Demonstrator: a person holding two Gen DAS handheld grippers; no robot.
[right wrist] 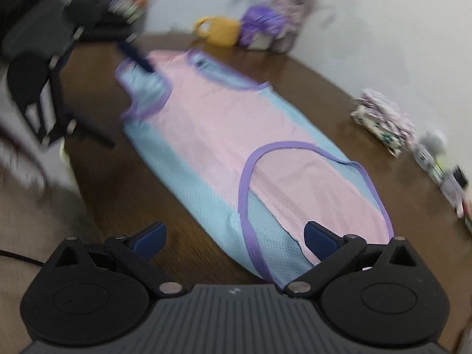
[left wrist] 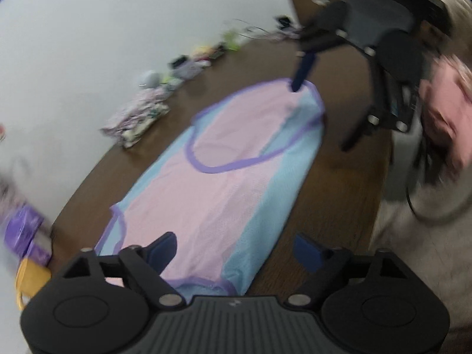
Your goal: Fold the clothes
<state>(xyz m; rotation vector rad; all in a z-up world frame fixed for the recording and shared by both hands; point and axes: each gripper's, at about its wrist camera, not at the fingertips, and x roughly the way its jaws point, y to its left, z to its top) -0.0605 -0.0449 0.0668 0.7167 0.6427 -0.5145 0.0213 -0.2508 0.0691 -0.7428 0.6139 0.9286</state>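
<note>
A sleeveless garment (left wrist: 212, 194) in pink and light blue with purple trim lies flat and lengthwise on the brown table (left wrist: 330, 191). My left gripper (left wrist: 236, 250) is open, its two blue fingertips spread over one end of the cloth with nothing pinched. At the opposite end my right gripper (left wrist: 326, 112) is open too, one fingertip touching the purple-edged corner. In the right wrist view the garment (right wrist: 224, 118) runs away from my right gripper (right wrist: 234, 239), which straddles its near end. The blurred left gripper (right wrist: 124, 101) hovers at the far corner.
A folded patterned cloth (right wrist: 383, 121) lies beside the garment near the wall. A yellow mug (right wrist: 219, 31) and purple packs (right wrist: 259, 26) stand at one table end. Small items (left wrist: 188, 65) line the wall side. A person's head (left wrist: 448, 124) is close at the table's edge.
</note>
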